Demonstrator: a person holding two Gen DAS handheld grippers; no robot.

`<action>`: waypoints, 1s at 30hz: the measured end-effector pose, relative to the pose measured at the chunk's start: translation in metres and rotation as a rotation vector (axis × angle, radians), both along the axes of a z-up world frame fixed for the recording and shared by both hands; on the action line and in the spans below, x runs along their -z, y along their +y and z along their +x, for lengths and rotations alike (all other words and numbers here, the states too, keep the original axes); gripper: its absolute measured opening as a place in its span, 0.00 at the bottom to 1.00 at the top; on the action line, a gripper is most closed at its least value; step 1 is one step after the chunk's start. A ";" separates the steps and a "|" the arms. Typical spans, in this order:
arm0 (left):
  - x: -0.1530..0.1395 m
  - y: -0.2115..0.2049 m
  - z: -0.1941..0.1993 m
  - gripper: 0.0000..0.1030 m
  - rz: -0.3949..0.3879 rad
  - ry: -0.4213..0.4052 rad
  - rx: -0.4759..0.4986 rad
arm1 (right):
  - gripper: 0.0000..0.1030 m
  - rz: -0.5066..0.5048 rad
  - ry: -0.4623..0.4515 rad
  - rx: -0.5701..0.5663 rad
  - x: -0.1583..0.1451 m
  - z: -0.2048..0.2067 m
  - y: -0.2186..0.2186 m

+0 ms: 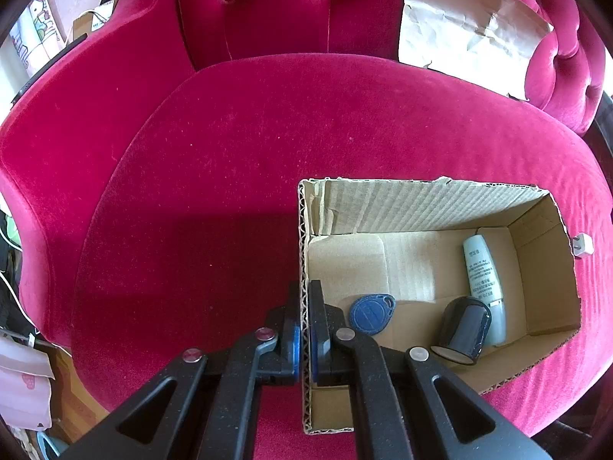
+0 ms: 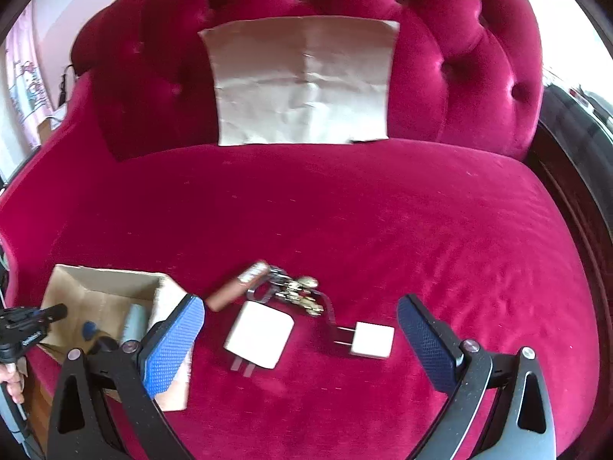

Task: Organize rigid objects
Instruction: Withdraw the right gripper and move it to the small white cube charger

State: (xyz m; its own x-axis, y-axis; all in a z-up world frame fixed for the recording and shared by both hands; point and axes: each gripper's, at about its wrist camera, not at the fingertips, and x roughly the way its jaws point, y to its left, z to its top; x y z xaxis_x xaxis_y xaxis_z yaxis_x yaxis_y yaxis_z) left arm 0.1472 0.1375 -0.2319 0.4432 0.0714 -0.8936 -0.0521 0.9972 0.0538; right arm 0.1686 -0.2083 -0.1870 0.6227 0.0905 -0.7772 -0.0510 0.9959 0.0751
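An open cardboard box (image 1: 536,268) sits on the red velvet sofa seat. Inside lie a blue key fob (image 1: 371,313), a black cap (image 1: 463,329) and a pale tube (image 1: 483,280). My left gripper (image 1: 305,306) is shut on the box's left wall, one finger inside and one outside. In the right wrist view my right gripper (image 2: 300,322) stands open above the seat. Between its fingers lie a large white charger (image 2: 258,333), a small white plug (image 2: 371,339), a bunch of keys (image 2: 299,295) and a brown stick-shaped item (image 2: 237,287). The box (image 2: 103,291) is at its left.
A crumpled brown paper sheet (image 2: 302,80) leans on the tufted sofa back (image 2: 479,57). A small white plug (image 1: 582,246) shows just right of the box. A hand (image 2: 13,381) holds the left gripper's handle at the far left. Dark furniture (image 2: 574,145) borders the sofa's right side.
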 end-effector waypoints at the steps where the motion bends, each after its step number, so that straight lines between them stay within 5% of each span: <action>1: 0.000 0.000 0.000 0.03 0.000 0.000 0.000 | 1.00 -0.004 0.004 0.006 0.002 0.000 -0.003; 19: 0.003 0.002 0.001 0.03 -0.005 0.001 -0.004 | 1.00 -0.099 0.150 0.080 0.071 0.007 -0.046; 30: 0.003 0.000 0.002 0.03 -0.003 0.001 -0.004 | 0.99 -0.068 0.166 0.090 0.078 0.014 -0.049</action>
